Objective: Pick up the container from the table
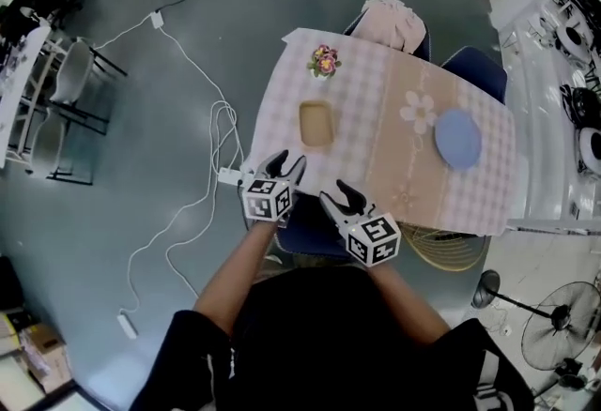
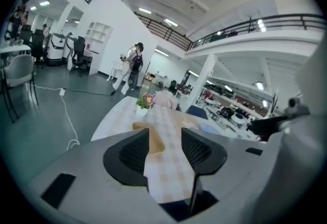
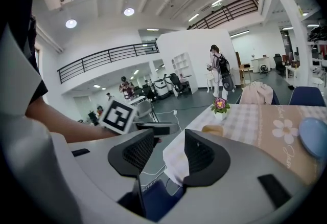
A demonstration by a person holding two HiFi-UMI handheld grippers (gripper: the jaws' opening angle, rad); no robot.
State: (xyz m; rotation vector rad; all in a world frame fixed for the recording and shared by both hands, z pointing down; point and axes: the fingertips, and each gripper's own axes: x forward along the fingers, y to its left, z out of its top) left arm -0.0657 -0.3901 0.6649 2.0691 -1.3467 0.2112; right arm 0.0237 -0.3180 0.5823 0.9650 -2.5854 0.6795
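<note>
The container (image 1: 315, 124) is a shallow tan rectangular tray on the left part of the checked tablecloth (image 1: 376, 99). In the left gripper view the container (image 2: 151, 131) shows between the jaws, farther up the table. The right gripper view has the container (image 3: 213, 128) small, past the table's near corner. My left gripper (image 1: 287, 161) hovers open at the table's near edge, short of the container. My right gripper (image 1: 336, 195) is open too, lower and to the right, off the table. Nothing sits between the left gripper (image 2: 165, 149) jaws or the right gripper (image 3: 169, 154) jaws.
A small pot of flowers (image 1: 324, 62) stands beyond the container. A blue plate (image 1: 457, 138) lies on the table's right side. Blue chairs ring the table, one draped with pink cloth (image 1: 394, 22). A white cable (image 1: 202, 90) trails on the floor at left. A wicker basket (image 1: 451, 248) sits below right.
</note>
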